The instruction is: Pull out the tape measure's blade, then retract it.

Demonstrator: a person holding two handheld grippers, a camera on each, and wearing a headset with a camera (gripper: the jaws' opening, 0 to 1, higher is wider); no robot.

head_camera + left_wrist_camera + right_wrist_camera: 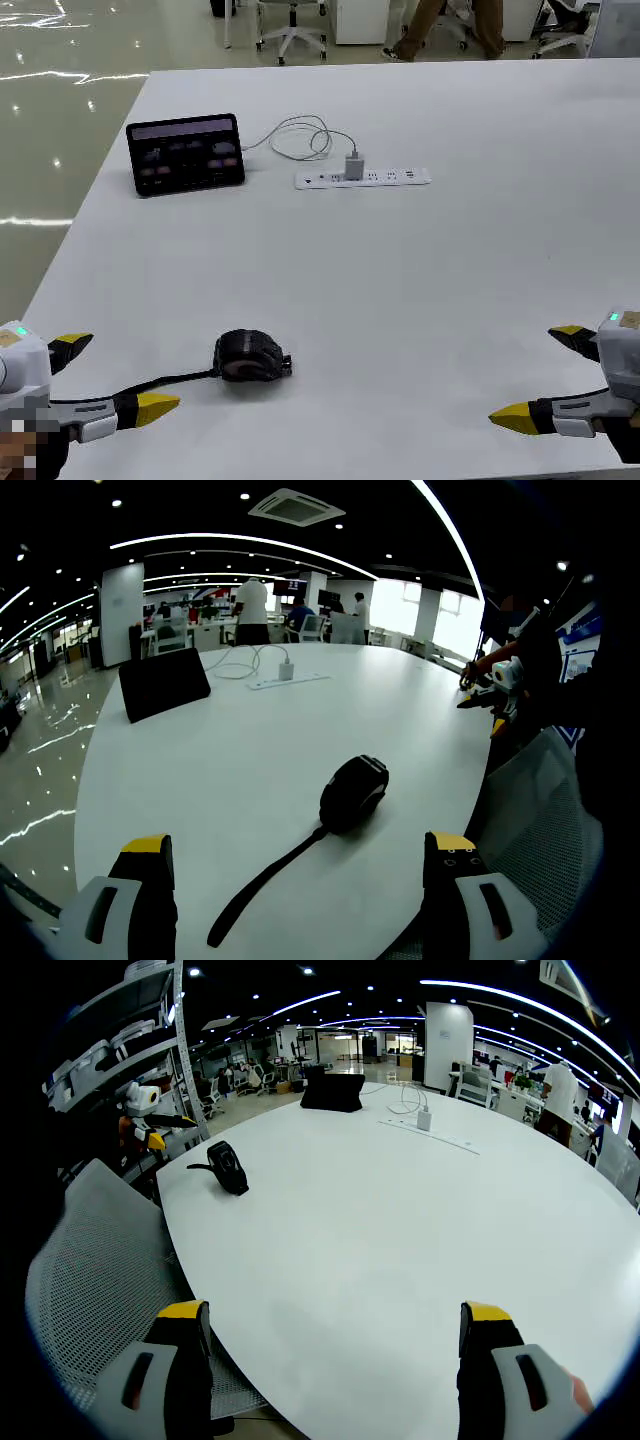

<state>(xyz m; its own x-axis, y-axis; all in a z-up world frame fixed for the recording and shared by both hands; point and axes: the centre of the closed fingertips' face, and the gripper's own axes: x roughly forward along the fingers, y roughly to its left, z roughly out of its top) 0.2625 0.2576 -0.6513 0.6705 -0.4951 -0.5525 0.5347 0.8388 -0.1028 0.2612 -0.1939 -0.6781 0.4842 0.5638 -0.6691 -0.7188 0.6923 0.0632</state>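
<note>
I hold the left tongs (pixel 115 375) spread wide at the near edge of the table (pixel 420 290). The black tape measure (pixel 250 356) lies just ahead of them, its strap (pixel 165 380) trailing back towards their tips. My right tongs (pixel 540 372) are wide too, well apart from it. A tablet (pixel 186 153) and power strip (pixel 362 178) sit far across.

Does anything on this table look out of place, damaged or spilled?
Nothing stands out. The tape measure lies undamaged on the table, its strap trailing toward the left gripper. The tablet and power strip sit tidy at the far side.
</note>
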